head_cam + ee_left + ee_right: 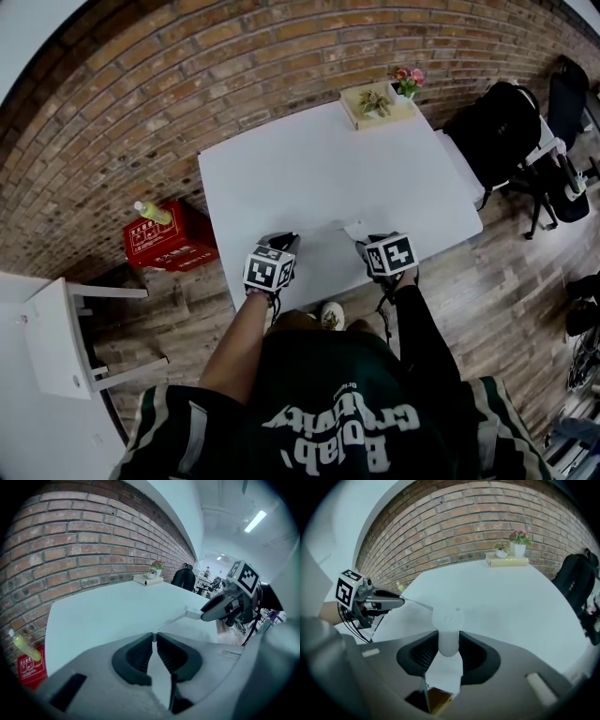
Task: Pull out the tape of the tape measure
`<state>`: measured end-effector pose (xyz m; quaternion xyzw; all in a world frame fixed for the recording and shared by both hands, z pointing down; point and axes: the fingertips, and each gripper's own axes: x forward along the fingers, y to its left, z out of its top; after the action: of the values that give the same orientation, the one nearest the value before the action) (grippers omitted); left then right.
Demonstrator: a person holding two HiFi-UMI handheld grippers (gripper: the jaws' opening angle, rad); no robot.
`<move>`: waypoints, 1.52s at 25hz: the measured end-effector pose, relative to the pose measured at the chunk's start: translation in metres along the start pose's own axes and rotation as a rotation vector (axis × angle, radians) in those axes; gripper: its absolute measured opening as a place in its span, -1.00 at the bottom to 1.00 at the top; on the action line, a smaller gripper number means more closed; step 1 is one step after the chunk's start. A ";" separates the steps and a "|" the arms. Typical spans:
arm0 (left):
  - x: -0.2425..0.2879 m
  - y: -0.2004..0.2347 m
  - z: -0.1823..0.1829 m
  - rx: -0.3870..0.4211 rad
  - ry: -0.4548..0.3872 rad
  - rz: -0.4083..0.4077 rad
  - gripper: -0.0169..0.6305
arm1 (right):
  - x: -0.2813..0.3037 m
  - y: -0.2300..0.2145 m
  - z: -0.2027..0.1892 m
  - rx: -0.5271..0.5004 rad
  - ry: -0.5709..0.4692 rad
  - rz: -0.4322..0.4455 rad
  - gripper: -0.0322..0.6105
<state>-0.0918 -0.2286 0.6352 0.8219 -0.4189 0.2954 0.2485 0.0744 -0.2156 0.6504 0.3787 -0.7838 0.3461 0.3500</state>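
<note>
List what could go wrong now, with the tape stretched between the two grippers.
1. The left gripper pinches only the end of the thin tape; it may slip free and snap back.
2. The right gripper clamps the smooth round tape measure case with much of it beyond the pads, so further pulling might twist or pop it loose.

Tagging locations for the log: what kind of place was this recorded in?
Probably an office or shared workspace. A plain white table stands against a brick wall, a black office chair sits at its far end, and a strip ceiling light hangs over the room beyond.
</note>
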 end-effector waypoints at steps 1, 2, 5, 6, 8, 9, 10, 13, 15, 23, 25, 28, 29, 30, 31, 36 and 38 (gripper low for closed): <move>0.000 0.001 0.001 -0.004 0.007 -0.001 -0.83 | 0.000 0.002 -0.002 0.031 0.025 0.022 -0.44; 0.000 0.001 0.000 -0.009 0.016 -0.003 -0.83 | 0.000 0.003 -0.004 0.063 0.050 0.042 -0.44; 0.002 0.002 -0.003 -0.026 0.047 -0.009 -0.83 | 0.000 0.006 -0.010 0.131 0.104 0.084 -0.44; 0.003 0.001 -0.005 -0.029 0.057 -0.011 -0.83 | 0.000 0.005 -0.012 0.134 0.113 0.086 -0.44; 0.004 0.000 -0.008 -0.030 0.076 -0.014 -0.83 | 0.000 0.004 -0.014 0.122 0.121 0.074 -0.44; 0.005 0.000 -0.009 -0.031 0.083 -0.014 -0.83 | 0.000 0.003 -0.015 0.115 0.122 0.067 -0.44; 0.005 0.000 -0.009 -0.035 0.088 -0.015 -0.83 | 0.000 0.002 -0.015 0.109 0.122 0.060 -0.44; 0.004 0.006 -0.012 -0.059 0.089 -0.001 -0.83 | -0.002 -0.004 -0.015 0.106 0.120 0.037 -0.44; 0.000 0.015 -0.014 -0.085 0.085 0.012 -0.83 | -0.003 -0.008 -0.014 0.116 0.117 0.034 -0.44; 0.000 0.022 -0.018 -0.109 0.082 0.013 -0.83 | 0.000 -0.006 -0.013 0.114 0.111 0.043 -0.44; -0.001 0.023 -0.018 -0.109 0.080 0.013 -0.83 | 0.001 -0.006 -0.012 0.110 0.108 0.042 -0.44; -0.002 0.026 -0.019 -0.113 0.077 0.014 -0.83 | 0.001 -0.005 -0.011 0.109 0.104 0.041 -0.44; -0.002 0.027 -0.019 -0.115 0.076 0.015 -0.83 | 0.002 -0.005 -0.011 0.108 0.103 0.042 -0.44; -0.003 0.027 -0.018 -0.115 0.075 0.017 -0.83 | 0.002 -0.005 -0.011 0.107 0.102 0.042 -0.44; -0.004 0.028 -0.017 -0.115 0.075 0.020 -0.83 | 0.001 -0.005 -0.010 0.105 0.102 0.043 -0.44; -0.006 0.036 -0.016 -0.129 0.066 0.037 -0.83 | 0.001 -0.006 -0.008 0.094 0.099 0.032 -0.44; -0.010 0.044 -0.017 -0.147 0.058 0.063 -0.83 | -0.001 -0.012 -0.008 0.097 0.098 0.011 -0.44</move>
<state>-0.1381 -0.2354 0.6468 0.7790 -0.4578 0.2951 0.3106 0.0874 -0.2143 0.6569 0.3734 -0.7501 0.4036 0.3674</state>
